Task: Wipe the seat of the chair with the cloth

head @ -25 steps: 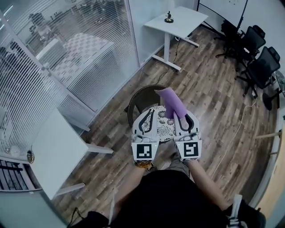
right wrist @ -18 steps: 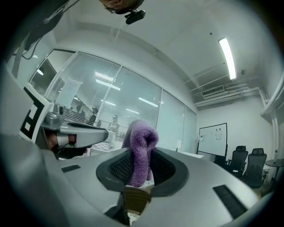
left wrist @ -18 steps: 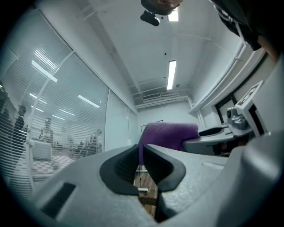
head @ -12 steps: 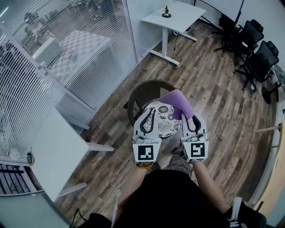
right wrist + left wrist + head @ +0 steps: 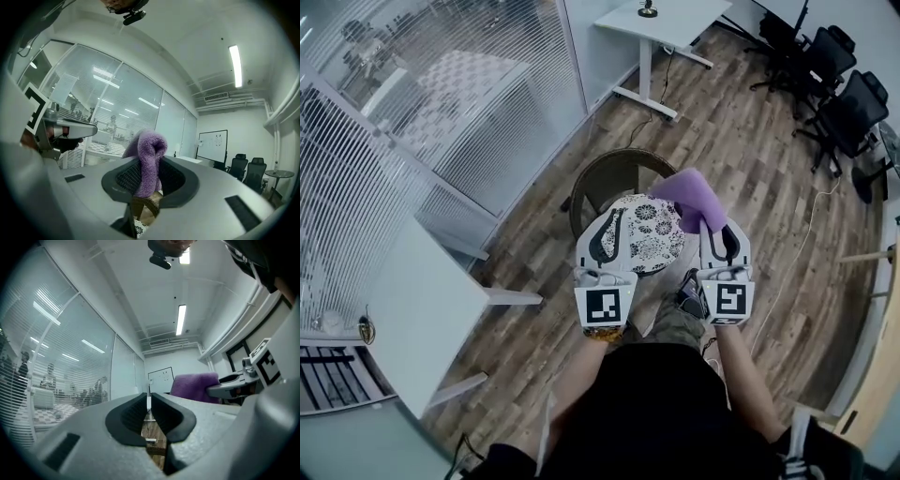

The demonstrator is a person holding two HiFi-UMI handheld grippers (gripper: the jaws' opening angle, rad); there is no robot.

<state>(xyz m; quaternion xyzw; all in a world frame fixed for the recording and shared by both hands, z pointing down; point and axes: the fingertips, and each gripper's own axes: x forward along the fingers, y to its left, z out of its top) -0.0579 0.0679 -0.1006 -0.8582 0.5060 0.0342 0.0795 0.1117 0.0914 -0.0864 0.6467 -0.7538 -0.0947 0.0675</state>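
Purple cloth, pinched between right fingers

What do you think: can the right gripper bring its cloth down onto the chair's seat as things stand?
Probably yes. The right gripper, shut on the purple cloth, is over the right edge of the seat; nothing shows between them, and the left gripper sits aside.

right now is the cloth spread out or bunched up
Bunched up: the purple cloth is doubled over in a thick fold, pinched in the shut right claw.
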